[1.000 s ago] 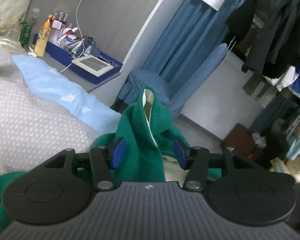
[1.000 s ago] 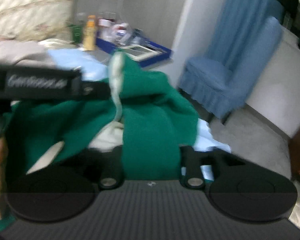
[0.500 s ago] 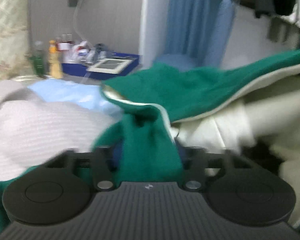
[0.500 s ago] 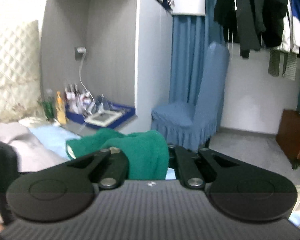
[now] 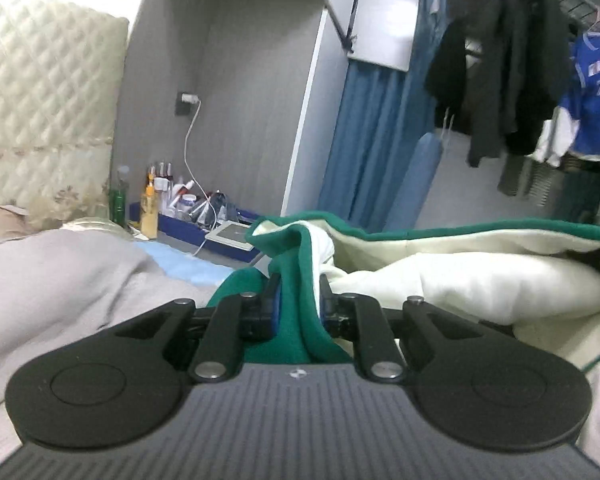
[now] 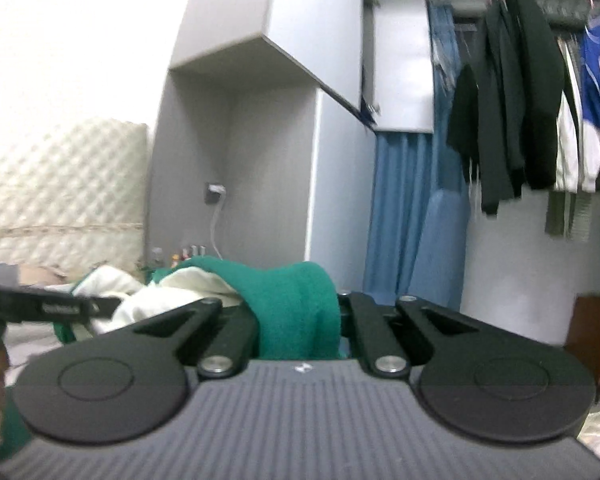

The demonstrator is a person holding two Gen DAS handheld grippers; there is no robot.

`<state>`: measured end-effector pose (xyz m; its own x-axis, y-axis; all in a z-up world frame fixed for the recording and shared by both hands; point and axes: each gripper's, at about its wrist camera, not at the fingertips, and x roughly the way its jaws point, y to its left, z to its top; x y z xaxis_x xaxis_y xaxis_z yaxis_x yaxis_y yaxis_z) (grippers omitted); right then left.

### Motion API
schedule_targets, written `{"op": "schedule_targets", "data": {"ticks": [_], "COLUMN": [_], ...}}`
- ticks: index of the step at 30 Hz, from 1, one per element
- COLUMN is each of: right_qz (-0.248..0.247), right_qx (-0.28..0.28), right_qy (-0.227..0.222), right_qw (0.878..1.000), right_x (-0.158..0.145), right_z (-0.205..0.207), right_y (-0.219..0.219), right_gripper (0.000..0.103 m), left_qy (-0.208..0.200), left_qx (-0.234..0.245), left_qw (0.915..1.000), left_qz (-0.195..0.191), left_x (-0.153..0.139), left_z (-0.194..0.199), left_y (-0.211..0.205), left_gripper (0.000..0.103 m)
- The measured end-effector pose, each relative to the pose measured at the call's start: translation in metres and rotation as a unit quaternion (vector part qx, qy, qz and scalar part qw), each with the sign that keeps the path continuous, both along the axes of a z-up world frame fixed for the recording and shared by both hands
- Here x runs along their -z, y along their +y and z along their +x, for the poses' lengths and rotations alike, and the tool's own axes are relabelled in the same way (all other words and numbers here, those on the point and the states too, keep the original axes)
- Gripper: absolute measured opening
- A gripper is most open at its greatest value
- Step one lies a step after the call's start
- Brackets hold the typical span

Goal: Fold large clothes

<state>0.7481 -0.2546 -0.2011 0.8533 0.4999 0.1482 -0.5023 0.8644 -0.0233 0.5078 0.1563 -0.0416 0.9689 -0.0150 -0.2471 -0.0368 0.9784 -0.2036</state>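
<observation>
A cream quilted headboard [image 5: 48, 92] stands at the left, beside a grey wall niche [image 5: 228, 92] where a white cable [image 5: 191, 136] hangs from a socket. Bottles [image 5: 150, 208] crowd a blue tray [image 5: 188, 228] on the shelf below. A blue curtain [image 5: 376, 140] falls behind a blue-covered chair [image 5: 424, 172]. Dark coats [image 5: 508, 64] and a blue jersey [image 5: 592, 96] hang from a rail at the right. Grey bedding [image 5: 60, 280] lies in front.

Quilted cream headboard [image 5: 40, 92], bottles [image 5: 148, 208] beside a blue tray [image 5: 188, 230], blue curtain [image 5: 376, 144], dark jackets [image 5: 512, 68] (hung on a rail)
</observation>
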Motion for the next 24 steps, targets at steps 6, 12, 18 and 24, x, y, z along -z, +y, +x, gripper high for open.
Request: {"op": "schedule_targets", "data": {"ticks": [6,12,18,24], "right_qz": [-0.004,-0.045,-0.052,-0.052], "right_qx": [-0.030,-0.038,-0.049,-0.075], "right_qy": [0.027,0.133,0.256,0.261], "right_qw": [0.999,0.989,0.964,0.961], "right_x": [0.017,0.050,0.094,0.090], "right_z": [-0.075,-0.107,-0.103,-0.118], "right_y": [-0.037,-0.044,-0.048,-0.047], "right_gripper": [0.006,0.007,0.010,0.014], "left_qy": [-0.017,0.062,0.141,0.127], "left_qx": [0.016,0.027,0.032,0.042], "left_qw": [0.9996,0.9973,0.9894,0.9910], "left_qz": [0.017,0.029,-0.006,-0.008], "left_x": [0.012,0.054,0.088,0.078], "left_z": [-0.124,-0.200,-0.233,-0.263], "left_y": [-0.015,-0.044,-0.043,-0.038], "left_gripper": [0.018,0.018,0.020,0.040]}}
